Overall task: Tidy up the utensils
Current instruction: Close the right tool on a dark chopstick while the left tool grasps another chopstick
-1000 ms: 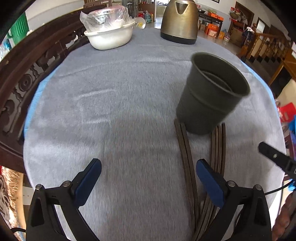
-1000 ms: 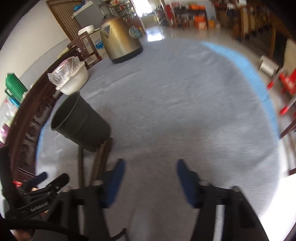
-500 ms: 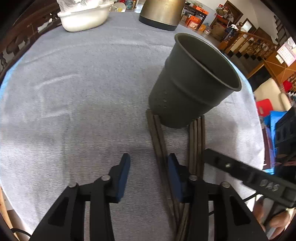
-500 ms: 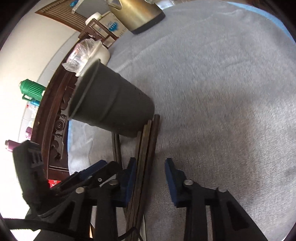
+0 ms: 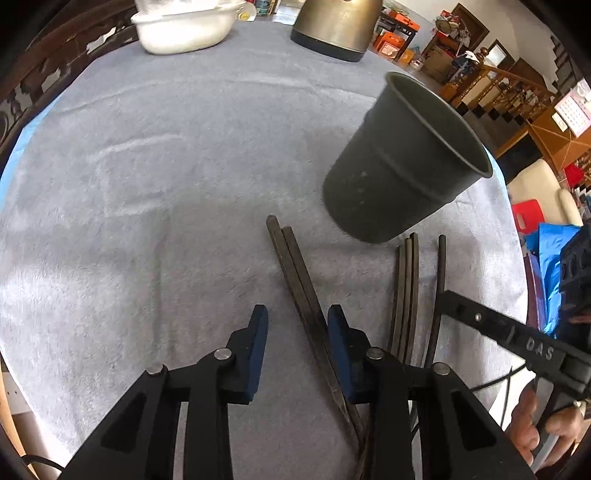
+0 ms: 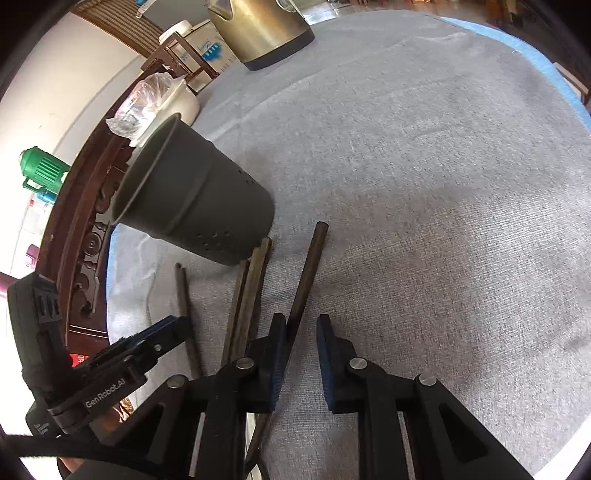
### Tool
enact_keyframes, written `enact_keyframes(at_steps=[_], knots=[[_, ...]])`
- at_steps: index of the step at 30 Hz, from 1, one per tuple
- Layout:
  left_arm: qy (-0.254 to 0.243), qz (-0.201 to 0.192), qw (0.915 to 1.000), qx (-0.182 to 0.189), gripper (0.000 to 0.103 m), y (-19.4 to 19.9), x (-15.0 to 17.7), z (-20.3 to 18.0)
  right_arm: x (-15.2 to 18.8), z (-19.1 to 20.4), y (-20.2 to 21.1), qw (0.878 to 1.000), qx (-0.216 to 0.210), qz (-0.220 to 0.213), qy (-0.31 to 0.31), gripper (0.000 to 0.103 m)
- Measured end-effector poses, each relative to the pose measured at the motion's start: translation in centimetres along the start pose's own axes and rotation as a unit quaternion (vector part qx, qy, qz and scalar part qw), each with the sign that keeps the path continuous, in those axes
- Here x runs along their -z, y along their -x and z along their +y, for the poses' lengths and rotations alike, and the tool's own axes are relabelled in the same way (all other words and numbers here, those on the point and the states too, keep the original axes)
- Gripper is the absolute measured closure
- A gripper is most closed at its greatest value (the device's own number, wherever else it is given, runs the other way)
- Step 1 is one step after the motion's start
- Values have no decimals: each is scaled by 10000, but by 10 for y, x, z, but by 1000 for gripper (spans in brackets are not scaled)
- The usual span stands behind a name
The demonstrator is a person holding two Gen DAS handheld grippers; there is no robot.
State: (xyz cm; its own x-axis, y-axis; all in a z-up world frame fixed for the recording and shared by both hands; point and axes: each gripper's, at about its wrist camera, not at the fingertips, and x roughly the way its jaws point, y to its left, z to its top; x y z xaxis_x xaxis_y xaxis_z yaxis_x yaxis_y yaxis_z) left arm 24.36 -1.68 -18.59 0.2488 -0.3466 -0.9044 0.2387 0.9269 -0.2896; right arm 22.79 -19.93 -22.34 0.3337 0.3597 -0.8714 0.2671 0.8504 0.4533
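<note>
Two slim dark chopsticks point(image 5: 295, 280) | tapered grey cup point(image 5: 402, 166) | fuzzy grey cloth point(image 5: 166, 184)

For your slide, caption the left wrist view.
Left gripper closing around two chopsticks beside the dark holder cup.

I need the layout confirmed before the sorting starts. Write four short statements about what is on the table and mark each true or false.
1. Chopsticks stand in the dark cup. False: none stick out of it; the chopsticks lie on the grey cloth.
2. The kettle stands near the table's far edge. True.
3. The white bowl touches the cup. False: it sits well apart from it, near the far edge.
4. In the left wrist view, a pair of chopsticks lies side by side, left of the others. True.
</note>
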Motion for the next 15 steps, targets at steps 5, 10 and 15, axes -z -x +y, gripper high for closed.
enact_keyframes(at_steps=[5,10,15], knots=[[240,25,9997,85,68,5,4,21,-9,7,-7,9998,29,-15,-177,82],[305,-30,9995,68,68,4,-1,29,-6,6,-6,9997,-61,-156,-177,84],[476,-133,9986,212,73,2,-17,36,0,-9,9,9991,27,-390,-175,87]])
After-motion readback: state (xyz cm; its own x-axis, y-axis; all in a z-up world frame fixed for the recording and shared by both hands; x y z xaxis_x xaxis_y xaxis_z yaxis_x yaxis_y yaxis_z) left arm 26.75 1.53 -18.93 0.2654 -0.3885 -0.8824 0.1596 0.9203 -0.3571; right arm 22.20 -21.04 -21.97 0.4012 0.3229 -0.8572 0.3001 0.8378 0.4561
